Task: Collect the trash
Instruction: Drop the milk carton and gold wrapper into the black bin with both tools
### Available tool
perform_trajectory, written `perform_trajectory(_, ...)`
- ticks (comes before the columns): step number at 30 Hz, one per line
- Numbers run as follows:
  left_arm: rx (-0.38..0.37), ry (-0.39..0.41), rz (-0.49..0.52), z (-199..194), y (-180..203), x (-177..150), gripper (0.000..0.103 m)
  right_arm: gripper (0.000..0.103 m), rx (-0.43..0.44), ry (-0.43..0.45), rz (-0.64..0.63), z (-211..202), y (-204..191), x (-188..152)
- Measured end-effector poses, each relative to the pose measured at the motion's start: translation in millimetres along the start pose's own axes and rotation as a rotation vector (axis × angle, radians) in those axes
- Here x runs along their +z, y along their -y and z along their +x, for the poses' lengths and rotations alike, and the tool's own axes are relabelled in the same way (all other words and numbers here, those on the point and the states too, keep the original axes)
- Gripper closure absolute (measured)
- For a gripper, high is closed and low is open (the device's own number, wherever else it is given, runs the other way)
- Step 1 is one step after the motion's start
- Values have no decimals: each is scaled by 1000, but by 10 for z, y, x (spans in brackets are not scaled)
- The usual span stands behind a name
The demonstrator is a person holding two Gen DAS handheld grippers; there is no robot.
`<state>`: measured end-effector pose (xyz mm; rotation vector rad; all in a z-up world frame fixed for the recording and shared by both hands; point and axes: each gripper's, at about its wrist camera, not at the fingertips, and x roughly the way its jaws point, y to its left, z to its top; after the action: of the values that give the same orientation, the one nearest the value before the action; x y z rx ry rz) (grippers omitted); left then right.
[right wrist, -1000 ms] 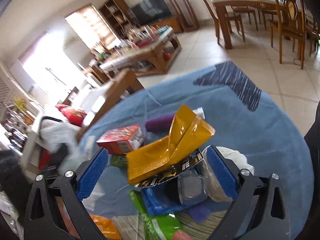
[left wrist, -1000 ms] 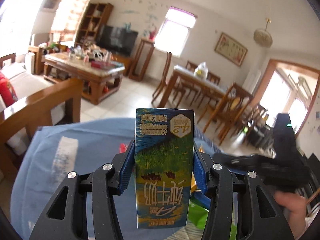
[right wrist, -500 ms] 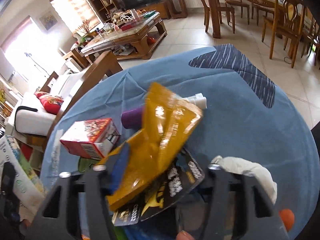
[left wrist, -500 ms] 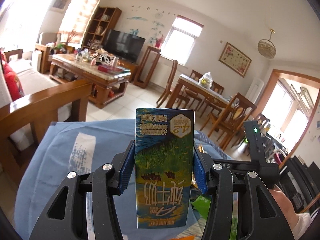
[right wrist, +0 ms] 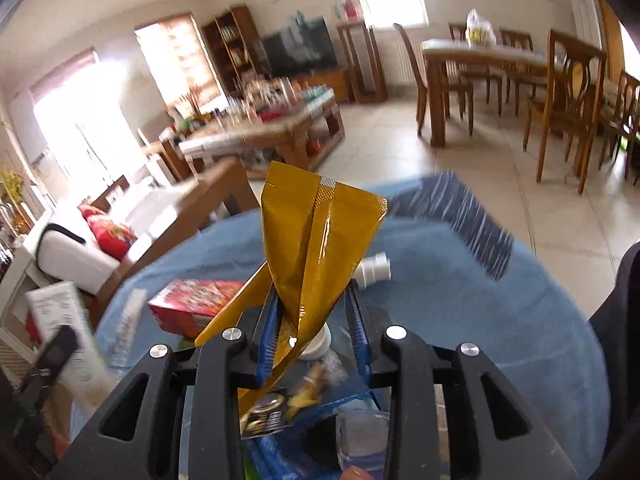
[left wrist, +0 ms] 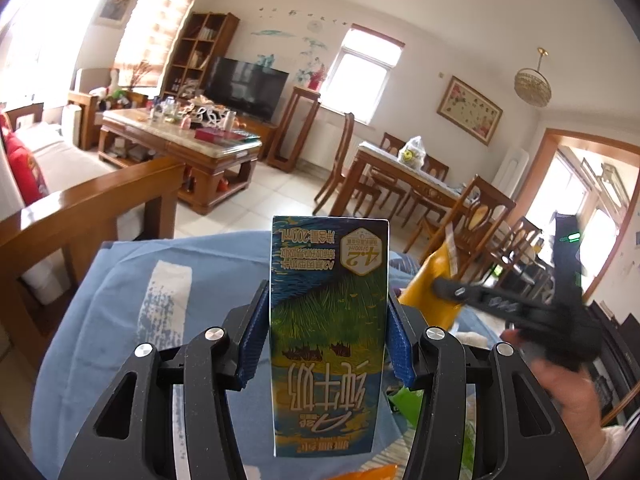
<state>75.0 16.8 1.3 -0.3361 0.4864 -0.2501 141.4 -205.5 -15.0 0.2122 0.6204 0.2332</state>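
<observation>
The left gripper [left wrist: 328, 344] pinches the milk carton [left wrist: 329, 336] upright, the right gripper [right wrist: 312, 340] pinches the yellow wrapper [right wrist: 312, 248] standing up between its pads

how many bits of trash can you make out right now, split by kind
cartons and boxes: 2, the milk carton in the left gripper and the red box on the blue cloth
wrappers: 1, the yellow wrapper in the right gripper
tubes: 1, the white-capped tube
total: 4 clear ones; the blurred pile near the right gripper can't be counted
</observation>
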Motion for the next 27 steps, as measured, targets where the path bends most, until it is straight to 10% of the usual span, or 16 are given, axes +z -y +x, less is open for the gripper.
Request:
perform_trajectory(15, -55, 25, 168, -121, 488, -38, 51, 71, 137, 155, -59, -935, 122, -177)
perform_trajectory(27, -153, -14, 312, -73, 1430, -42, 51, 71, 57, 222, 29, -1377, 931, -320)
